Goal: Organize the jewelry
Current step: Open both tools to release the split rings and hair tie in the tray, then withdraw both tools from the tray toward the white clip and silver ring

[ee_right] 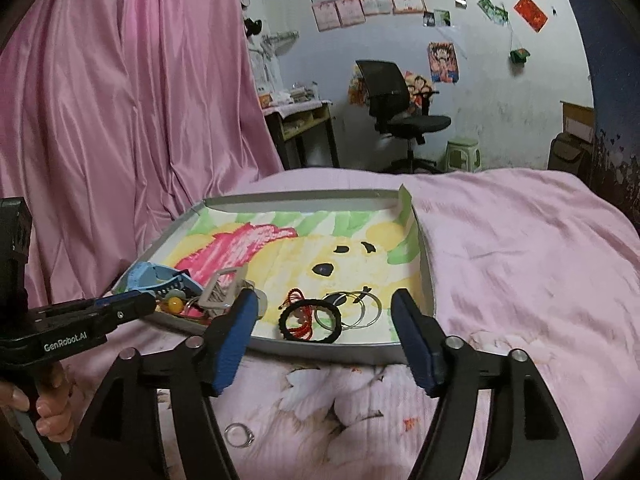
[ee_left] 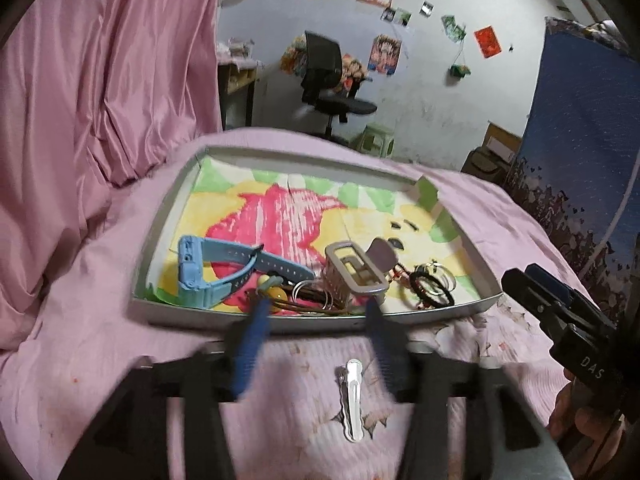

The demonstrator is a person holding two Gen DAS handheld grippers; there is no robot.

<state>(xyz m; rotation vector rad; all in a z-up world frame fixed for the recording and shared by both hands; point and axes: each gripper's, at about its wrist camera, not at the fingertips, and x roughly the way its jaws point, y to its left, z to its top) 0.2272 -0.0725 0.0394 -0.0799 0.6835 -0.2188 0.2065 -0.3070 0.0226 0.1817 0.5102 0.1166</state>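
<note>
silver tray lined with a bear-print cloth sits on the pink bedspread, jewelry piled along its near edge: blue watch, a square buckle, black bracelet lying over red cord, thin hoops. a silver hair clip lies on the bedspread outside the tray, right under the left gripper, and a ring sits loose below the right gripper. both grippers are spread apart and carrying nothing. pink curtain crowds the left side, office chair further back.
</note>
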